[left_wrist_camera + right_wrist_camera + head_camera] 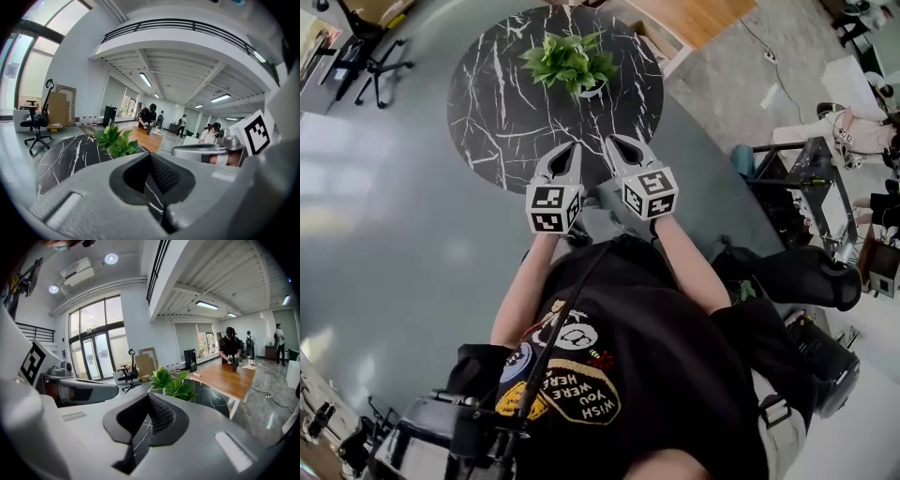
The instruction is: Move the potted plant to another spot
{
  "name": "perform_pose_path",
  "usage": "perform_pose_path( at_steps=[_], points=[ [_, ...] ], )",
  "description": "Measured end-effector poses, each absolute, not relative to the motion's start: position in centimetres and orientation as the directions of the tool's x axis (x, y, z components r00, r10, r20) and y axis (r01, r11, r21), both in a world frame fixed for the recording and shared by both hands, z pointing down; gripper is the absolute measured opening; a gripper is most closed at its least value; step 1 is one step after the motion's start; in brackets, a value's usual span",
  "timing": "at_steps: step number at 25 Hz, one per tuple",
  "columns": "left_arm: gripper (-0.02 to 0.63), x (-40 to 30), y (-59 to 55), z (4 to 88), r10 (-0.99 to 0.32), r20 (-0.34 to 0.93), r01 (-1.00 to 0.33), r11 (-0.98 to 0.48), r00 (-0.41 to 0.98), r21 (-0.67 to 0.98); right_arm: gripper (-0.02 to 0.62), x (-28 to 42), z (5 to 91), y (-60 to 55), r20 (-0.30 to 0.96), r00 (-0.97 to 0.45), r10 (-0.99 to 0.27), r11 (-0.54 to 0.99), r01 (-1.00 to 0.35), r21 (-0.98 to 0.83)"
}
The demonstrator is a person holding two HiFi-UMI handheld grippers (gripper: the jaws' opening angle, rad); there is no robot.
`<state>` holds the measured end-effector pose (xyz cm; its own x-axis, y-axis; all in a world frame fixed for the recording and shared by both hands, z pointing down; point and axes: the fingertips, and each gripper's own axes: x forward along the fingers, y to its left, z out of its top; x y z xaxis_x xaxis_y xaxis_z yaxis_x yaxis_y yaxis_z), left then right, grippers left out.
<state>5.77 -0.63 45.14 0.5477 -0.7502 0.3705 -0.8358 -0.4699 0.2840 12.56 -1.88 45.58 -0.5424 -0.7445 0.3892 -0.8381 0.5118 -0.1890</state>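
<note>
Leaves of the potted plant (pixel 572 58) are fanning up and outward from its white pot (pixel 592 91), so the plant is standing upright with its long axis vertical, sitting on the far side of the round black marble desk (pixel 502 122). Nearer the person, the left gripper (pixel 574 148) and right gripper (pixel 613 142) are hovering side by side over the desk's near edge, both pointing toward the plant and well apart from it, each with its jaws pressed together and holding nothing.
</note>
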Motion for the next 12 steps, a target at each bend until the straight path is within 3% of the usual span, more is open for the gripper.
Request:
perform_pose_path(
  at_steps=[4,6,12],
  points=[
    [0.003,6.9,-4.0,47.6,-0.757,0.362,-0.838,-0.468,0.544,0.281,0.014,12.9,47.7,-5.0,0.349,-0.605,-0.716,0.571,-0.794,-0.207],
    [0.003,7.5,-5.8,49.1,-0.761,0.359,-0.839,-0.456,0.541,0.297,0.114,13.1,49.2,-6.7,0.342,-0.638,-0.691,0.596,-0.769,-0.23],
    [0.003,8.1,-11.5,52.8,-0.79,0.345,-0.855,-0.414,0.507,0.312,0.244,13.6,54.8,-12.8,0.375,-0.63,-0.68,0.596,-0.773,-0.218]
  ],
)
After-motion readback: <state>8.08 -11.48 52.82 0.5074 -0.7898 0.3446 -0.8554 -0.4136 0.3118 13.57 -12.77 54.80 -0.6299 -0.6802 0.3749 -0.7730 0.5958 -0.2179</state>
